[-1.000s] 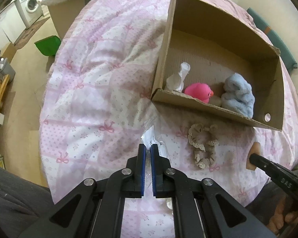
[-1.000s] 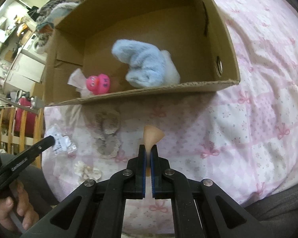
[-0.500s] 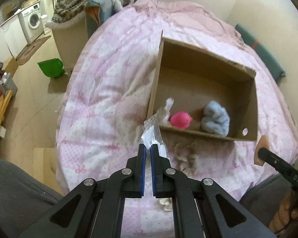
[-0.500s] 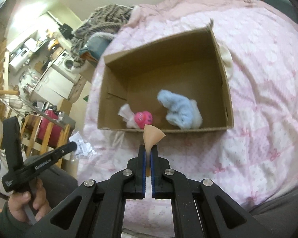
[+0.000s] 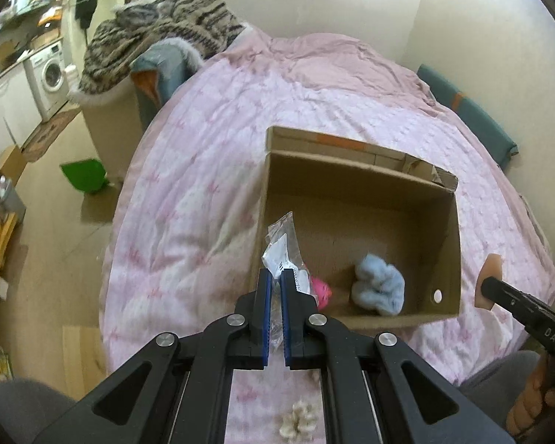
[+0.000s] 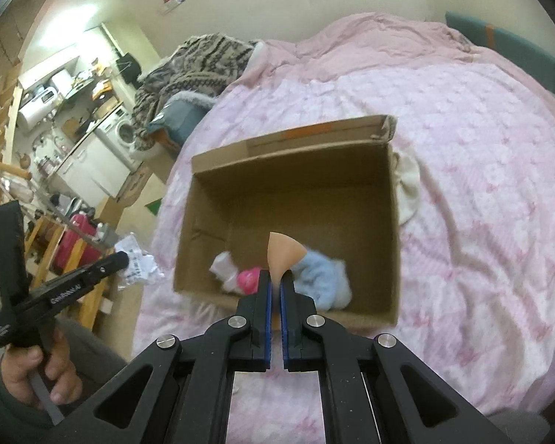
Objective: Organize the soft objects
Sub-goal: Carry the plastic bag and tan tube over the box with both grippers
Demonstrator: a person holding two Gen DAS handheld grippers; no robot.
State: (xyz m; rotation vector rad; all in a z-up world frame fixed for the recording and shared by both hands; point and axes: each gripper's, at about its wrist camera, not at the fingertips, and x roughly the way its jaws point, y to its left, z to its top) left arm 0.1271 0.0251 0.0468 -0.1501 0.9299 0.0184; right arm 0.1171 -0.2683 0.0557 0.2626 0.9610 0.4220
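Lifted both grippers well above the bed since a second ago, box now seen from higher up; left gripper [image 5: 273, 281] clamped on crinkly plastic packet [image 5: 283, 248], over near-left corner of cardboard box [image 5: 359, 244]; right gripper [image 6: 276, 283] pinched on peach sponge wedge [image 6: 283, 253], over box's near wall; inside near wall: pink toy [image 6: 248, 279], blue fluffy cloth [image 5: 379, 286]; risk: slippery packet held by its edge, early release drops it outside near rim; cream lace piece [image 5: 299, 420] left on quilt [image 5: 203, 192], short of box.

A home: a bed with a pink quilt [image 5: 211, 192], a washing machine [image 5: 50, 74] beside kitchen counters [image 6: 74, 155].
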